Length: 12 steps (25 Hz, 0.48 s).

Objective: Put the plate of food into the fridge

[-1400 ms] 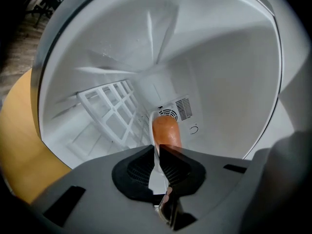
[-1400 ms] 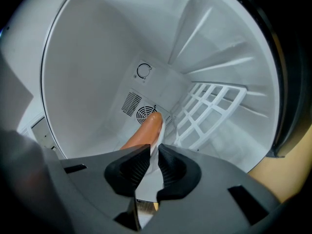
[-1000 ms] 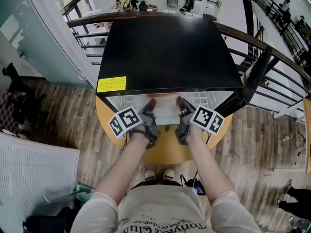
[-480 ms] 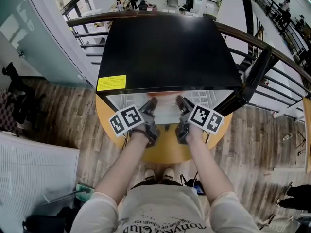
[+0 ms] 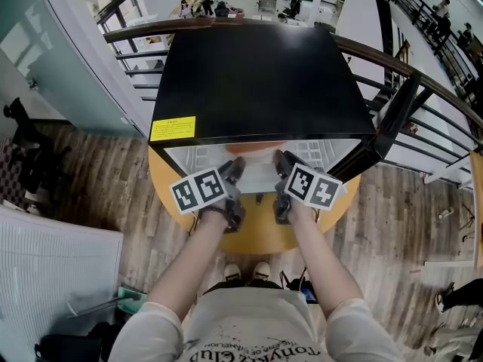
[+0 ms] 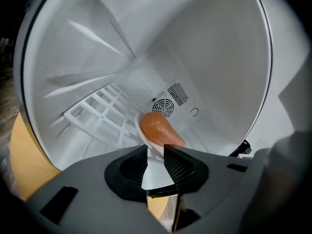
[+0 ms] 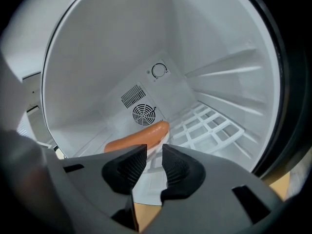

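Note:
A white plate carries an orange-brown sausage and is held level at the mouth of the black mini fridge. My left gripper is shut on the plate's near left rim. My right gripper is shut on the plate at its near right rim, with the sausage just beyond the jaws. In the head view the left gripper and the right gripper sit side by side at the fridge opening, and the fridge top hides most of the plate.
The fridge interior is white, with a wire shelf low on one side, seen also as the shelf, and a round fan vent on the back wall. The fridge stands on a round wooden table. A railing curves behind it.
Both grippers have edged a little forward toward the fridge opening and slightly closer together, still holding the plate.

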{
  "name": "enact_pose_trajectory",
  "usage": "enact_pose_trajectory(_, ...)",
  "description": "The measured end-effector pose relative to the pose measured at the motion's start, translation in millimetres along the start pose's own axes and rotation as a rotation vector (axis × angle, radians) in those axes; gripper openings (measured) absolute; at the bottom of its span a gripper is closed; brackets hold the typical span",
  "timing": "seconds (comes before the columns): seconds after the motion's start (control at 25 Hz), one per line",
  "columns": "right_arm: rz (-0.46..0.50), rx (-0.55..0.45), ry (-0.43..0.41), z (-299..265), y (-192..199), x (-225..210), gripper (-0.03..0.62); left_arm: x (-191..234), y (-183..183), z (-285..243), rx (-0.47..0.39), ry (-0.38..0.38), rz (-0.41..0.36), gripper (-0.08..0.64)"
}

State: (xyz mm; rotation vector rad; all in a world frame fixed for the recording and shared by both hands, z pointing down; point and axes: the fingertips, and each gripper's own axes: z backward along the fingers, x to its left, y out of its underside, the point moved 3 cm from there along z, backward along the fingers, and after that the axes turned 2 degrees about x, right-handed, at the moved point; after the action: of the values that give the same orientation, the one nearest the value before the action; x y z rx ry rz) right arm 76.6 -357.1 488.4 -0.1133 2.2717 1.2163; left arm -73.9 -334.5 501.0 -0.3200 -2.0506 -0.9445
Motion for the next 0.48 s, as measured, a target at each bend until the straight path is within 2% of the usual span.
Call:
enact_pose_trajectory(0.24, 0.008, -0.003, 0.014, 0.6, -1.7, -3.5, 0.109, 3.3, 5.6, 3.2, 0.017, -0.005, -0.005, 0.1)
enact_pose_trajectory(0.48, -0.006, -0.009, 0.004, 3.3, 0.1, -3.4, 0.108, 4.7, 6.5, 11.8, 0.024, -0.02, -0.055, 0.1)
